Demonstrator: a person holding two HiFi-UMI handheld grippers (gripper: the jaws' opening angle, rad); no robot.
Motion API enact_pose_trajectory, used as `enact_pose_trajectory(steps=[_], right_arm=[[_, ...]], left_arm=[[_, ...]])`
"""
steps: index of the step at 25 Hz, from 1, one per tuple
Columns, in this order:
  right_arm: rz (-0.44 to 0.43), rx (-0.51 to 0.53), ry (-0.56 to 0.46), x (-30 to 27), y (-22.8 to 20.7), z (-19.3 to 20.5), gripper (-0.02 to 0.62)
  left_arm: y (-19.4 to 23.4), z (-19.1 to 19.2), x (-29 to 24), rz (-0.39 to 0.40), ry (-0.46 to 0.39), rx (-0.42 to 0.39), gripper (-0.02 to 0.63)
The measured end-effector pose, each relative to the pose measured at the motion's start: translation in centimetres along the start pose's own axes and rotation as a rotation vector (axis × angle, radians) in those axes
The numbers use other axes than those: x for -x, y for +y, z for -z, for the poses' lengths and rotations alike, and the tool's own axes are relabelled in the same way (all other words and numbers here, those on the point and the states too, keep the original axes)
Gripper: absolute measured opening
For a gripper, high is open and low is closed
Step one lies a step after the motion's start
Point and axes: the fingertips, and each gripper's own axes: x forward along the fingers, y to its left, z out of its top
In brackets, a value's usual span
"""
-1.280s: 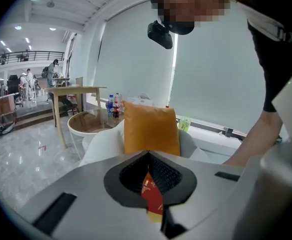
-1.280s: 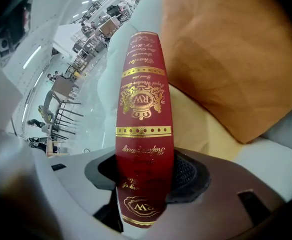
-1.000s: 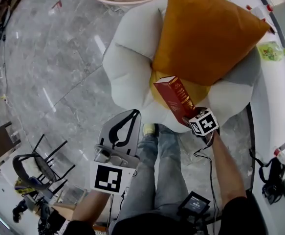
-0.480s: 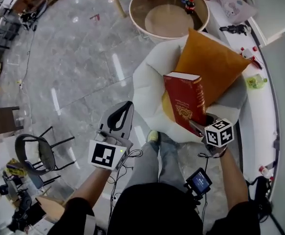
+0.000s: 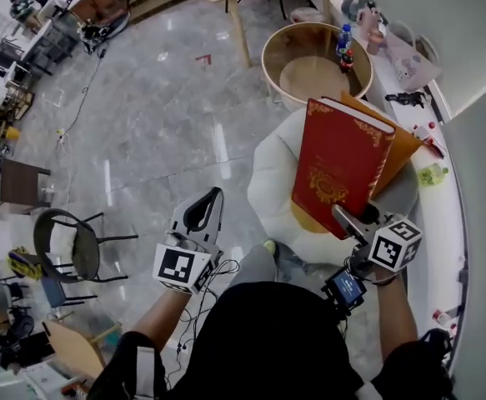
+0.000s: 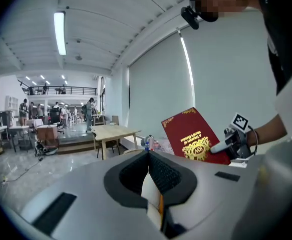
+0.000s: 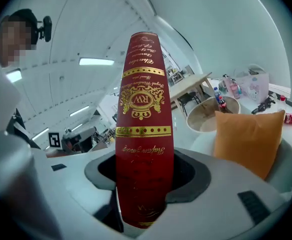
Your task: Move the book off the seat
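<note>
While upright — book (image 7: pixel 144 129) in right gripper (image 7: pixel 144 176)

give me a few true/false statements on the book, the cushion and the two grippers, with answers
1. The right gripper is clamped on the red book. True.
2. The book lies flat on the white seat. False: the right gripper holds it up, off the seat.
3. The left gripper holds the orange cushion. False: its jaws are together with nothing between them.
4. The orange cushion rests on the seat. True.
</note>
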Motion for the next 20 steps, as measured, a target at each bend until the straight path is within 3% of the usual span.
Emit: enact_pose_trajectory(steps=[2, 5, 11, 16, 20], right_arm=[[-0.031, 0.034, -0.059, 0.6, 1.5, -1.6, 0.239], [-0.042, 0.077, -0.109, 1.9, 2.8, -3.5, 0.239], [-0.072, 0.036, -0.167, 1.7, 6.3, -7.7, 0.239], [-0.041, 0.014, -0.228, 0.5, 8.5, -10.1, 0.24], [-0.047, -0.009, -0.263, -1.3, 11.6, -12.1, 0.241]], left_arm=[[0.0, -0.1, 1.5, -0.009, 0.017, -0.028, 0.014], [-0.3, -0.7, 2.7, 0.008, -0.054, -0.03, 0.014], [2.4, -1.2, 3.7, 0.008, -0.076, -0.04, 0.014], [5.2, -1.4, 3.2, 0.034, -0.089, -0.013, 0.014], [9.5, -2.2, 3.2, 0.038, -0.124, 0.0, 0.014]])
